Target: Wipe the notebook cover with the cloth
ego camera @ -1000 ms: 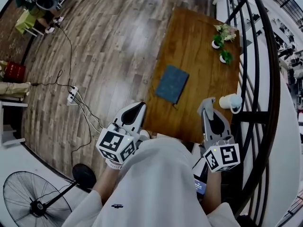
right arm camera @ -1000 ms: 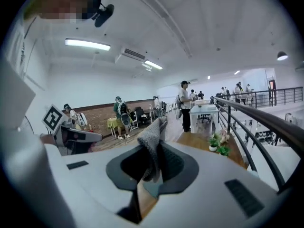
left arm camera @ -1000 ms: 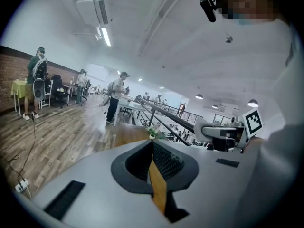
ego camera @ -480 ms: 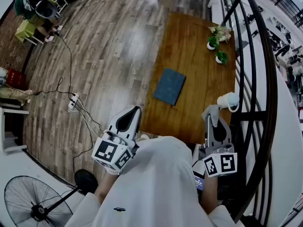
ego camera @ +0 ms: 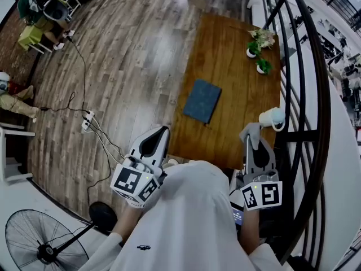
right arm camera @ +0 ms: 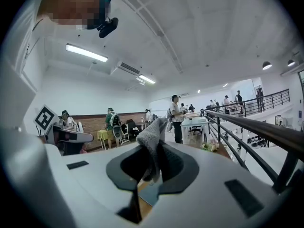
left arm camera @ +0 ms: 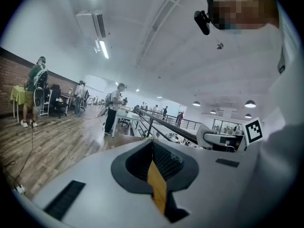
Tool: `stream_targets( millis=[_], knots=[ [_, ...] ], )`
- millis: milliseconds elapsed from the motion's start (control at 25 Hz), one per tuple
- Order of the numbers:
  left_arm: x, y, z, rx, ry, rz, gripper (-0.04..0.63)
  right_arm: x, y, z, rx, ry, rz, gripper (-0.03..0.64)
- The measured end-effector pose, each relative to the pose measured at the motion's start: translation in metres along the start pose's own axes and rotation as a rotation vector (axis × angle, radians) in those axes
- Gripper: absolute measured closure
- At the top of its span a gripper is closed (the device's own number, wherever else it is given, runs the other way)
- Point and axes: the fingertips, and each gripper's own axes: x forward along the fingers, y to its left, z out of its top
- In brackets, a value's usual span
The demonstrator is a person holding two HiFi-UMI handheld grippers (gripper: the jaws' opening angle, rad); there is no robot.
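A dark blue notebook (ego camera: 203,100) lies closed on the wooden table (ego camera: 237,78), near its left edge. My right gripper (ego camera: 251,133) hovers over the table's near right corner, short of the notebook, shut on a grey cloth (ego camera: 249,129). In the right gripper view the cloth (right arm camera: 154,136) sticks up between the jaws. My left gripper (ego camera: 159,133) is shut on nothing and sits just off the table's near left corner, over the floor. Its jaws (left arm camera: 153,144) show pressed together in the left gripper view.
A white cup (ego camera: 273,119) stands at the table's right edge, close to my right gripper. Two small potted plants (ego camera: 256,45) sit at the far right. A black railing (ego camera: 316,95) runs along the right. Cables and a power strip (ego camera: 86,122) lie on the floor; a fan (ego camera: 39,244) is lower left.
Both grippers have drawn back a little toward me. The right one sits lower in the view with the cloth still in it. The notebook has not moved.
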Motion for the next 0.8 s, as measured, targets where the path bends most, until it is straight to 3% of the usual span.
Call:
stream_targets(
  millis=[640, 800],
  knots=[
    [-0.001, -0.001, 0.000, 0.001, 0.010, -0.020, 0.575, 0.003, 0.018, -0.004, -0.071, 0.076, 0.006, 0.577],
    [0.000, 0.003, 0.008, 0.000, -0.001, -0.017, 0.575, 0.006, 0.029, 0.003, -0.084, 0.060, 0.050, 0.581]
  ],
)
